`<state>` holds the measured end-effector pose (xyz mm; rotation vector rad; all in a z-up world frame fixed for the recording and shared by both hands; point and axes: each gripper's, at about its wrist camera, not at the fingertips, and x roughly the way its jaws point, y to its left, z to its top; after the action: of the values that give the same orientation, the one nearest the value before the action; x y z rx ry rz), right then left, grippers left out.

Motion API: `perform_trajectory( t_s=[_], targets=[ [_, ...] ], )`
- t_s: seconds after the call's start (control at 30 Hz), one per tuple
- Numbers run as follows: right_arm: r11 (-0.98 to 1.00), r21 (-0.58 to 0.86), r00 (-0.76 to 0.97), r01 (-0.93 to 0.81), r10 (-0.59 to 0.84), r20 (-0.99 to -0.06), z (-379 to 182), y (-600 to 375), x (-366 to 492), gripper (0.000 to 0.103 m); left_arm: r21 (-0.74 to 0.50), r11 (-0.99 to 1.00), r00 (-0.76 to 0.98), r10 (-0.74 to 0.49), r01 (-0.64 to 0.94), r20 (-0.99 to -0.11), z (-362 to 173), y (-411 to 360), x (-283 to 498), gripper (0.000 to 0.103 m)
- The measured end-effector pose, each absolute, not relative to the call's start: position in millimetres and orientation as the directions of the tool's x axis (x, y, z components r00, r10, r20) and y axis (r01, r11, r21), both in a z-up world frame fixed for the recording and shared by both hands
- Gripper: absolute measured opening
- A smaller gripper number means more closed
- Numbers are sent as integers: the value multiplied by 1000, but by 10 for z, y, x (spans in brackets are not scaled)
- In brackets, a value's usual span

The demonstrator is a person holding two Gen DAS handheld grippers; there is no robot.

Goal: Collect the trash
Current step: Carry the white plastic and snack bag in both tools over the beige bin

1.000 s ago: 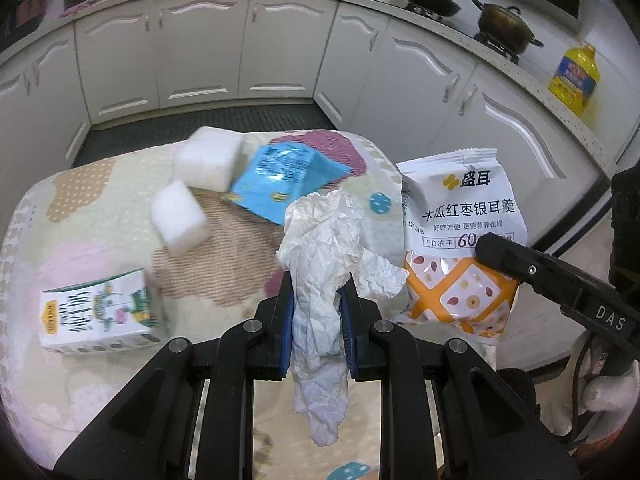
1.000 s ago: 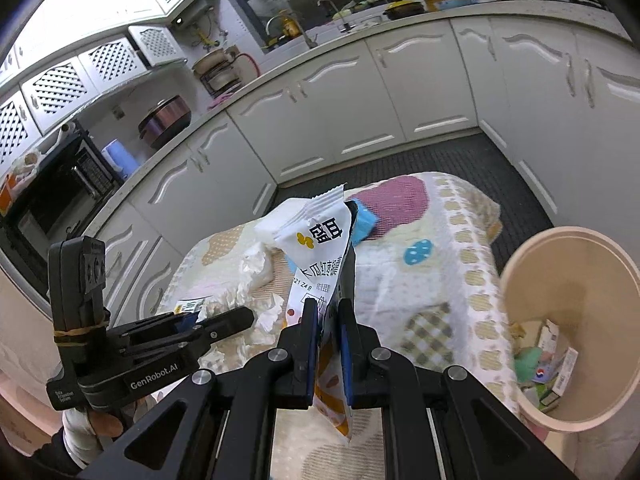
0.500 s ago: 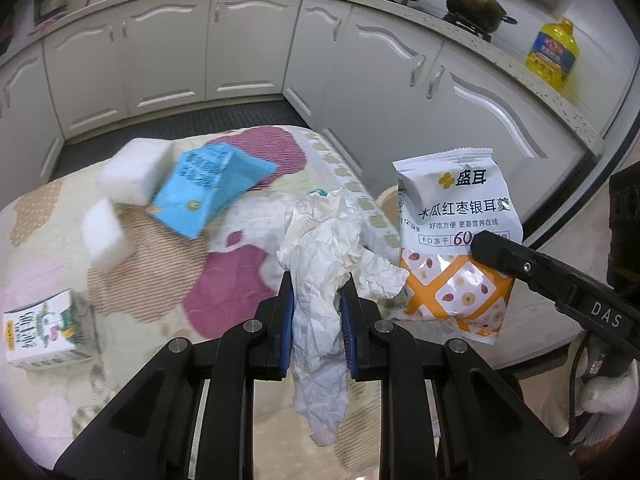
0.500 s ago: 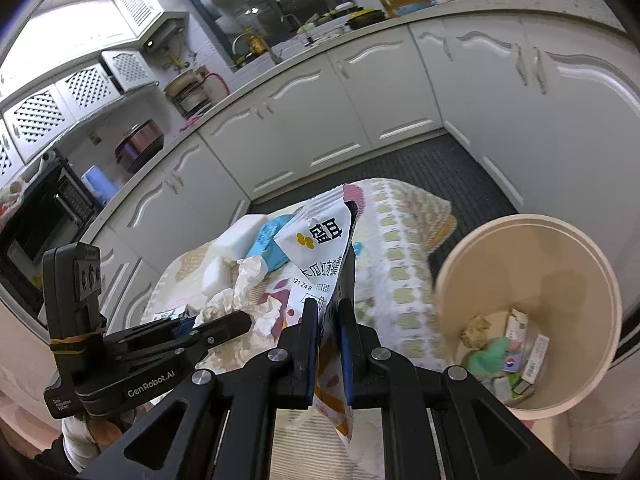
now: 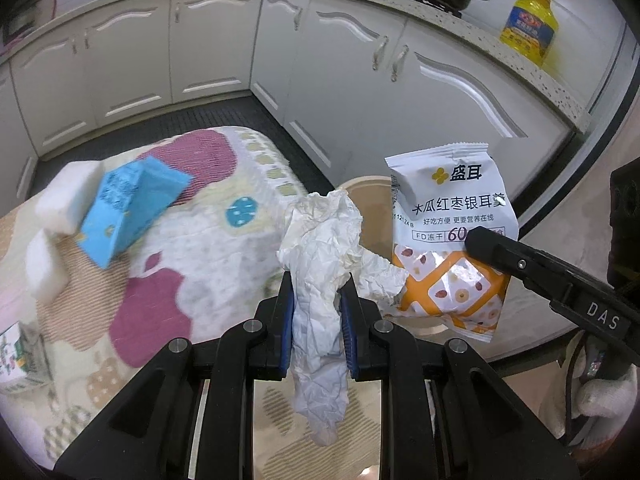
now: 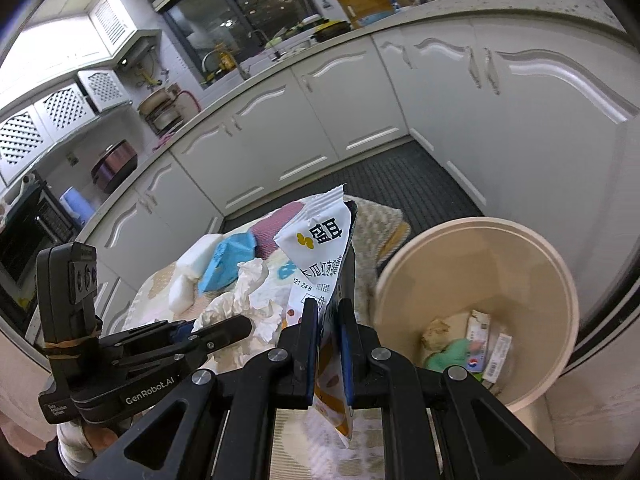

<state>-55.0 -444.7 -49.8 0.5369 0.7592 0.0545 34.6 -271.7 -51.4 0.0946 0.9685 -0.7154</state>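
My left gripper is shut on a crumpled white tissue that hangs above the right edge of the patterned table. Beside it, my right gripper is shut on a white and orange snack bag, held upright; the same snack bag shows at the right of the left wrist view. A beige trash bin stands open to the right of the table, with several bits of packaging inside. Behind the tissue and bag, only a strip of the trash bin's rim shows in the left wrist view.
On the table lie a blue packet, two white foam blocks and a small green and white carton. White kitchen cabinets ring the table, with a dark mat on the floor. A gloved hand holds the right gripper.
Both grippers have moved to the right with the tissue and snack bag, from over the table toward its right edge. The bin has come closer in the right wrist view.
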Motion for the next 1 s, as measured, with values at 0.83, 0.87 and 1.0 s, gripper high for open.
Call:
perform_trajectory(
  t_s=[0.83, 0.87, 1.0],
  targets=[
    [823, 471, 695, 319, 134, -706, -943, -5172, -741, 9, -247, 726, 253, -506, 642, -825, -919, -3698, 488, 18],
    [820, 470, 691, 326, 133, -711, -977, -5194, -742, 9, -246, 726, 251, -503, 642, -827, -942, -3728, 496, 18],
    [811, 473, 678, 345, 134, -723, -1089, -5275, -743, 9, -241, 728, 242, -490, 642, -838, -1041, -3838, 514, 18]
  ],
)
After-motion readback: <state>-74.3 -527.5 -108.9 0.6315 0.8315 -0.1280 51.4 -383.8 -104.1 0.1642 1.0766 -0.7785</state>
